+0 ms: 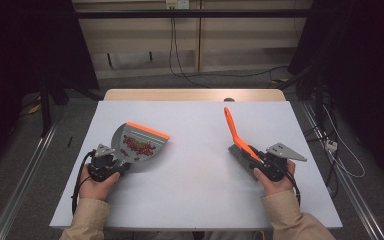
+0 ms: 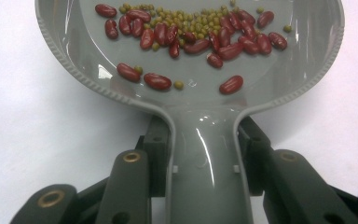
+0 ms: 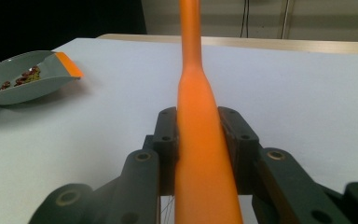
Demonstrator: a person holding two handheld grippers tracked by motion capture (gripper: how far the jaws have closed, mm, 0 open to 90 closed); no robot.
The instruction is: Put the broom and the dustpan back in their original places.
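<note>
while the person is sitting at the white table [image 1: 195,195], the left gripper [image 1: 111,161] is pinching the grey handle of a dustpan [image 1: 139,142], its jaws pressing on both sides of the handle in the left gripper view. the dustpan, grey with an orange front lip, is lying toward the table's left side and is carrying red beans [image 2: 157,80] mixed with small green beans [image 2: 186,16], most of them lying in a band across the pan. the right gripper [image 1: 260,159] is clamping the orange handle of a brush [image 1: 236,134] toward the table's right side, the handle pointing up and away, well apart from the dustpan.
</note>
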